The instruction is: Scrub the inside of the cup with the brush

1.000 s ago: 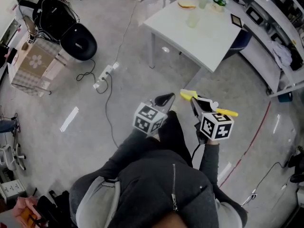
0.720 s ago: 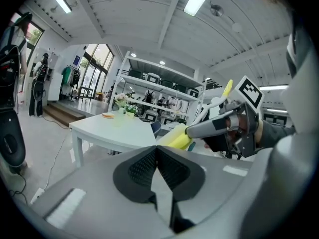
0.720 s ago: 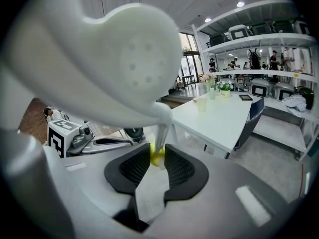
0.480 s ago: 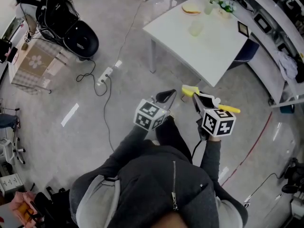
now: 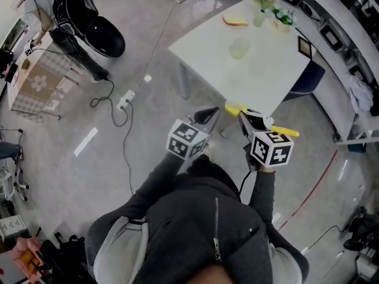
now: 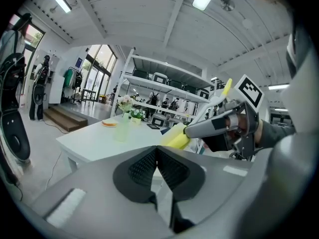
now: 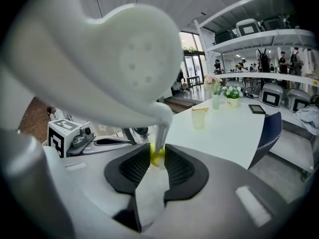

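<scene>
The right tool (image 5: 246, 118) is clamped on the yellow handle of a brush (image 5: 235, 109), whose white head rears up close before that tool's camera. The left tool (image 5: 206, 116) is closed with nothing in it. Both now sit just short of the white counter (image 5: 260, 78), which lay farther ahead a second ago. The pale green, translucent cup (image 5: 239, 48) stands upright mid-counter, near a vase of flowers (image 5: 259, 16).

— What is worn?
— A dark grey jacket (image 5: 201, 229) with a zip (image 5: 217, 229); lighter grey is seen on the shoulder panels (image 5: 115, 247).
— Markings?
— Square black-and-white markers are borne by the left cube (image 5: 187, 139), at 9 o'clock of the right cube (image 5: 271, 149).
</scene>
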The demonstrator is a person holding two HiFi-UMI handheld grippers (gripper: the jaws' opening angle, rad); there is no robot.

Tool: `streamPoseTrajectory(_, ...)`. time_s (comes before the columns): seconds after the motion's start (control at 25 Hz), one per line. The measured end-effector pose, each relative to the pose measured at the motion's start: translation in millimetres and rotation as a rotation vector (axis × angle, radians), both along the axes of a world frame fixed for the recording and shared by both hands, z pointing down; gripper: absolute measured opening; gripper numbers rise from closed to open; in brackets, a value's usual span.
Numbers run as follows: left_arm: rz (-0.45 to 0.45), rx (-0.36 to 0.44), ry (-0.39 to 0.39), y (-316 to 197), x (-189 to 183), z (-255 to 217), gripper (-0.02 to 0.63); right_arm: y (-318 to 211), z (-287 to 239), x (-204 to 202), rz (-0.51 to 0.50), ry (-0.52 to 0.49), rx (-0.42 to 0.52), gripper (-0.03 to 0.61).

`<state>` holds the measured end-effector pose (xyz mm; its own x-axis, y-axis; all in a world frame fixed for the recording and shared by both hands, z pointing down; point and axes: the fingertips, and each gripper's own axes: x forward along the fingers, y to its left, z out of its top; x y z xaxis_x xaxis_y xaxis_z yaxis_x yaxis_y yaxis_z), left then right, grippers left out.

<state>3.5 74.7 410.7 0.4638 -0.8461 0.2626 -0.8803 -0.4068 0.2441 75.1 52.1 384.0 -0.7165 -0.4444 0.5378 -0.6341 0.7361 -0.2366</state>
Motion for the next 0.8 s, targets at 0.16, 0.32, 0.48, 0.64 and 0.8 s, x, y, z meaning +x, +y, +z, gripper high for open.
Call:
streamPoseTrajectory(0.16, -0.003, -0.007, -0.003, -28, -2, 4, 0.009, -29, 3, -4, -0.010, -0.013, 0.002, 0.092)
streamPoseTrajectory(0.32, -0.013, -0.009, -0.017, -50, -4, 11, 0.009, -50, 11, -7, -0.026, -0.023, -0.001, 0.092)
streamPoseTrajectory(0.48, -0.017, -0.011, -0.025, -61, -3, 16, 0.009, -62, 17, -7, -0.030, -0.035, -0.004, 0.092)
streamPoseTrajectory(0.64, -0.014, -0.023, -0.028, -63, 3, 20, 0.009, -66, 20, -4, -0.029, -0.043, -0.014, 0.092)
streamPoseTrajectory(0.8, -0.019, -0.031, -0.030, -59, 3, 23, 0.009, -65, 23, -1, -0.022, -0.050, -0.026, 0.092)
